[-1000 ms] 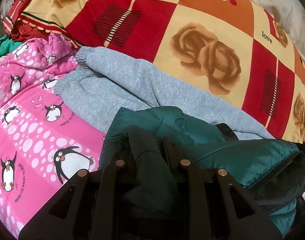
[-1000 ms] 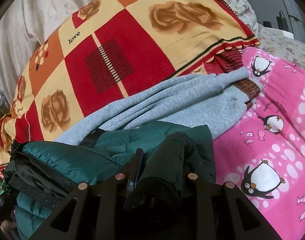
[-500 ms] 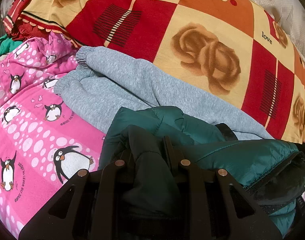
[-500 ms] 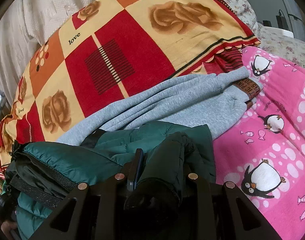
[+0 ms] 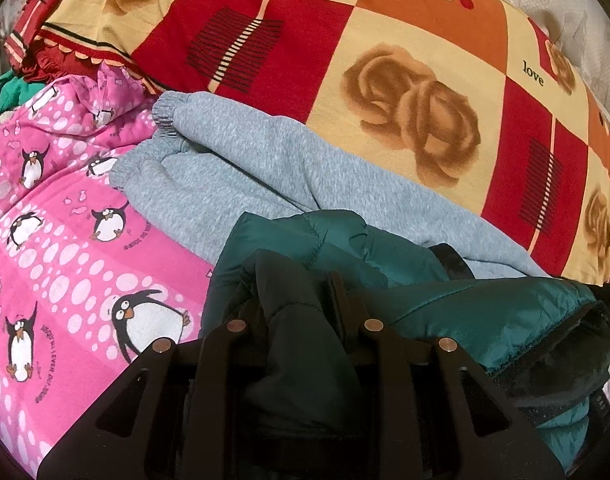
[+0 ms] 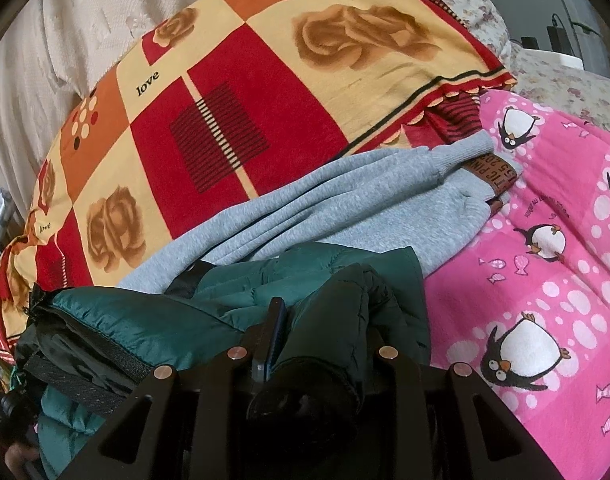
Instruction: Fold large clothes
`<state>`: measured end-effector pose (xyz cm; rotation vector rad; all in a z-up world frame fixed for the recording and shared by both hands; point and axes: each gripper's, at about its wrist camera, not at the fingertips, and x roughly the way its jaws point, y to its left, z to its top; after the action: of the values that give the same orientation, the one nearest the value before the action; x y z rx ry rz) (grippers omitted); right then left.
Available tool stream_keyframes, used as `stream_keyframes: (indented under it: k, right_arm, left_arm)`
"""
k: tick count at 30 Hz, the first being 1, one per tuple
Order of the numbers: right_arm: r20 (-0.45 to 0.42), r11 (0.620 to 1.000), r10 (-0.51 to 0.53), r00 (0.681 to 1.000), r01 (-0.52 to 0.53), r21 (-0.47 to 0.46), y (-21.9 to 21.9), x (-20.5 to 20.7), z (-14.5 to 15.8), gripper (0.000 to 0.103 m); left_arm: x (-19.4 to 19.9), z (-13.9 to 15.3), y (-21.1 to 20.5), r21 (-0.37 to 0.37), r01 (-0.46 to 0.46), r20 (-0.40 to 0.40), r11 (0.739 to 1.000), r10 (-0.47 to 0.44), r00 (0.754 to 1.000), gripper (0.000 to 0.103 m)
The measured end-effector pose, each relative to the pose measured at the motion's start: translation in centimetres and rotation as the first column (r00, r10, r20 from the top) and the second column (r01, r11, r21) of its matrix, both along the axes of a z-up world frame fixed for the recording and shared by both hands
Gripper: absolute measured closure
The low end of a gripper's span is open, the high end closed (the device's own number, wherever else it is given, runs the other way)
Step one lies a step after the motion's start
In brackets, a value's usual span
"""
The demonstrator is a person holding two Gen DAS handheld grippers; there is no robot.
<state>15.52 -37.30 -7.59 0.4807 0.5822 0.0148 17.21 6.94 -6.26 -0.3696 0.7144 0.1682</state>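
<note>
A dark green puffer jacket [image 5: 485, 312] lies bunched on the bed in front of both grippers. My left gripper [image 5: 295, 304] is shut on a fold of the green jacket at its left end. My right gripper [image 6: 325, 312] is shut on a fold of the same jacket [image 6: 153, 328] at its right end. The jacket hangs between the two grippers, partly folded over itself. The fingertips are mostly buried in the fabric.
Folded grey sweatpants [image 5: 265, 168] lie just beyond the jacket, also seen in the right wrist view [image 6: 345, 208]. A pink penguin blanket [image 5: 65, 240] covers the bed. A red, orange and cream rose-print quilt [image 5: 385, 80] is piled behind.
Almost nothing has moved. Both grippers stay shut on the jacket, with only a very slight shift of the views.
</note>
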Motion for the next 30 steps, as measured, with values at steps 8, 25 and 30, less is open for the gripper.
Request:
stream_keyframes:
  k: [8, 25, 30]
  right_arm:
    - [0.068, 0.996, -0.011, 0.998, 0.005, 0.085, -1.0, -2.2, 1.3, 0.07]
    - [0.133, 0.991, 0.069, 0.989, -0.052, -0.126, 1.7, -4.5, 8.0, 0.016]
    - [-0.104, 0.968, 0.15, 0.983, -0.167, -0.187, 3.1, 1.7, 7.1, 0.016]
  left_arm:
    - [-1.0, 1.5, 0.6, -0.01, 0.006, -0.019, 1.0, -0.006, 1.0, 0.063]
    - [-2.3, 7.3, -0.5, -0.017, 0.092, 0.233, 0.996, -0.086, 0.969, 0.007]
    - [2.1, 5.4, -3.4, 0.195, 0.208, 0.064, 0.958, -0.224, 0.973, 0.007]
